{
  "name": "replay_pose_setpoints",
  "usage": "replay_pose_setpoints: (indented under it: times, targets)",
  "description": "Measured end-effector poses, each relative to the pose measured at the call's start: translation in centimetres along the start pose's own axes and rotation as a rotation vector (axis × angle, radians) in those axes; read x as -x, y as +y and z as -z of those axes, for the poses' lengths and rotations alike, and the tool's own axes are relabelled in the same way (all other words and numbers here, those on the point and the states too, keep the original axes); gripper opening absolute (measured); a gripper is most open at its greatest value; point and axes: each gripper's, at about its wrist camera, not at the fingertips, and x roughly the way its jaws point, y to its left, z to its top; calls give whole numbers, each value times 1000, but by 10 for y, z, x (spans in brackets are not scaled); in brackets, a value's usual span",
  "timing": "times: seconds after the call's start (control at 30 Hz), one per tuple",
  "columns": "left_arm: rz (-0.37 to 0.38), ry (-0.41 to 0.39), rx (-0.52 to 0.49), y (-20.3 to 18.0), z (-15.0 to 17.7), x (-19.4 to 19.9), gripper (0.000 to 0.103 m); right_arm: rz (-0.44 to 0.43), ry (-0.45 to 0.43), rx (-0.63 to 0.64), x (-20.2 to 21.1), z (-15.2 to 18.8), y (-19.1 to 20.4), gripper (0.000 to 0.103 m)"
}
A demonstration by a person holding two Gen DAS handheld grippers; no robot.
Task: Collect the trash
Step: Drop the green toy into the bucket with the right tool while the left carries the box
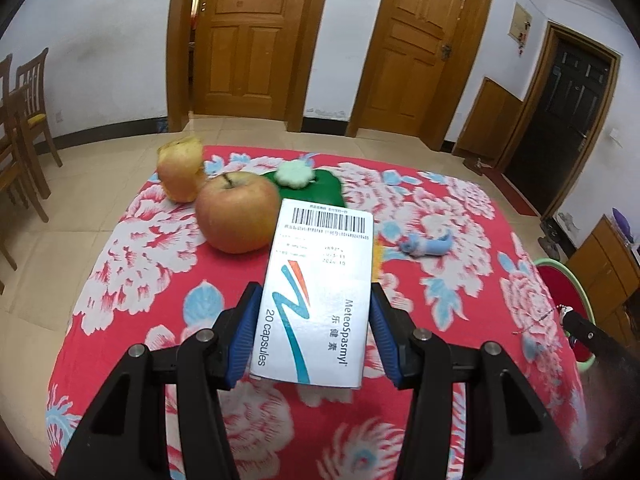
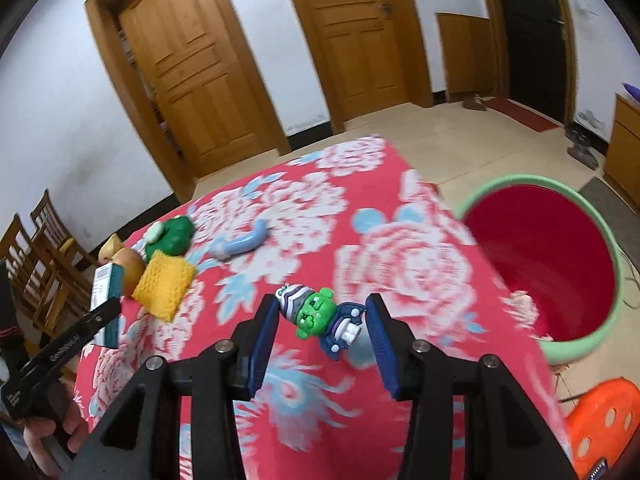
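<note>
My left gripper is shut on a white medicine box marked "20 capsules" and holds it above the red floral tablecloth. The box also shows in the right wrist view, at the far left. My right gripper is shut on a small green-faced toy figure and holds it above the table near its right edge. A red bin with a green rim stands on the floor right of the table. An apple core sits at the far left of the table.
A whole apple, a green item with a pale flower piece and a blue curved toy lie on the table. A yellow knitted square lies beside the apple. Wooden chairs stand left; an orange stool right.
</note>
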Motion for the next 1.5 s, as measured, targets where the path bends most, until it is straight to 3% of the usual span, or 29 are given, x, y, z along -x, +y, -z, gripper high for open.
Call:
replay_pose_setpoints:
  times: [0.4,0.8,0.97,1.27,1.5]
  targets:
    - [105,29,-63,-61,6,10,53,97,-73,-173,31,-11,-97,48]
    - [169,73,-168,-131,13,5,53,144,-55,-287,23,-12,-170,50]
    - [199,81,-226,-160,17,4,53,137,-81,-305,30,-7,-182,57]
    - [299,119,-347,-223,27,-4,53,162,-85,-324,54,0,-188,57]
    - [349,156,-418,-267,31,-16,53,163,-90,-331,76,12,-188,63]
